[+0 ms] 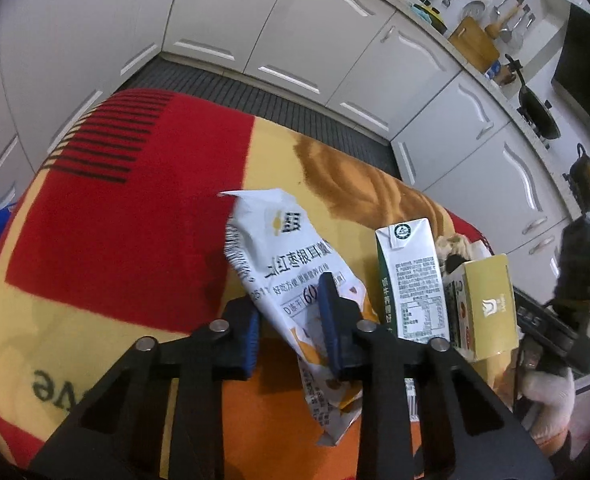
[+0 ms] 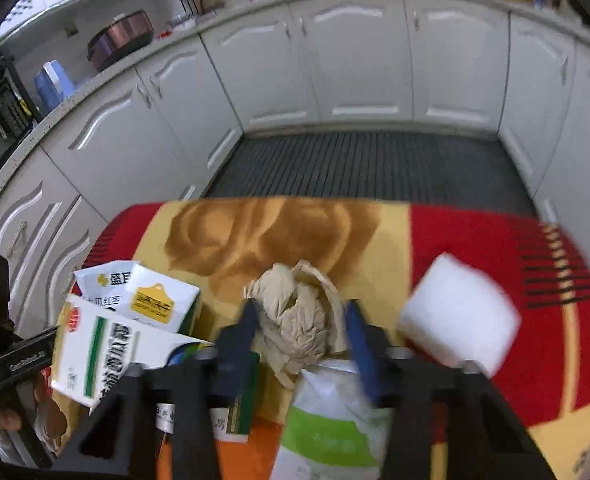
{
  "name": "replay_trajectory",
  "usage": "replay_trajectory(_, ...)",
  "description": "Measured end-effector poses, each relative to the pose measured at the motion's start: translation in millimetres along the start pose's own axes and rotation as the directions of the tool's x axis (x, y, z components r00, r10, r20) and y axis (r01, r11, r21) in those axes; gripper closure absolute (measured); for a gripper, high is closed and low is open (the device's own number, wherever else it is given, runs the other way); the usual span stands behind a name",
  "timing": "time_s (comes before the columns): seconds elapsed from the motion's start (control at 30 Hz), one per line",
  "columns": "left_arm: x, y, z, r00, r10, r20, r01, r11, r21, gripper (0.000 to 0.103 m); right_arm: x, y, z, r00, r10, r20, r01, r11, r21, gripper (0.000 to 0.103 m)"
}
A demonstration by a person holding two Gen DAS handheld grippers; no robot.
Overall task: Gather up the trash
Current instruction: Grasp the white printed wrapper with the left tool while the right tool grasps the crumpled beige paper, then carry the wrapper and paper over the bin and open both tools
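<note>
Left wrist view: the left claw (image 1: pixel 291 312) pinched the white snack wrapper (image 1: pixel 291 268) at lower centre, cartons (a milk carton (image 1: pixel 411 280)) just right. The right claw (image 2: pixel 301 320) bracketed a crumpled paper ball (image 2: pixel 299 320), apparently gripping, above the tabletop (image 2: pixel 475 232).

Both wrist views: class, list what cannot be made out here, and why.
- White wrapper, left wrist view: lower print covered by the left gripper.
- White block, right wrist view: motion-blurred, identity unclear.
- Crumpled paper: whether the right gripper touches it is unclear.
</note>
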State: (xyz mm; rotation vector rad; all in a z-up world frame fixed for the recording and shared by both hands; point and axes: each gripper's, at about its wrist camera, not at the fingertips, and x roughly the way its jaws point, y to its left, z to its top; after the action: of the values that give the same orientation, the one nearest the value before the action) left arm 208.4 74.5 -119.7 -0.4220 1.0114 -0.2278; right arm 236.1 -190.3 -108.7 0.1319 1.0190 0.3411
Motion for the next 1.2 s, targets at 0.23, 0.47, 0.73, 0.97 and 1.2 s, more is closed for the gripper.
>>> replay_trajectory(0.23, -42, -7, 7, 0.996, 0.012, 0.084, -0.015, 0.999, 0.043, 0.09, -52, 1, -8, 0.99, 0.062, 0.13, -0.062, 0.998, 0.001, 0.082)
replay_trajectory(0.47, -88, -27, 3, 0.987, -0.016, 0.16, -0.001, 0.994, 0.107, 0.09, -118, -1, -32, 0.968, 0.089, 0.233, -0.09, 0.996, -0.004, 0.082)
replay_trajectory(0.73, -123, -76, -13, 0.974, -0.133, 0.184, 0.091, 0.971, 0.222, 0.09, -153, -8, -71, 0.964, 0.02, 0.264, -0.024, 1.0, 0.012, 0.082)
replay_trajectory(0.97, -110, -138, -46, 0.974, -0.196, 0.112, 0.151, 0.936, 0.319, 0.09, -172, -28, -98, 0.962, -0.021, 0.273, 0.008, 0.999, 0.045, 0.082)
replay_trajectory(1.2, -78, -195, -74, 0.977, -0.212, 0.031, 0.184, 0.905, 0.383, 0.09, -196, -53, -119, 0.951, -0.083, 0.298, 0.058, 0.994, 0.093, 0.082)
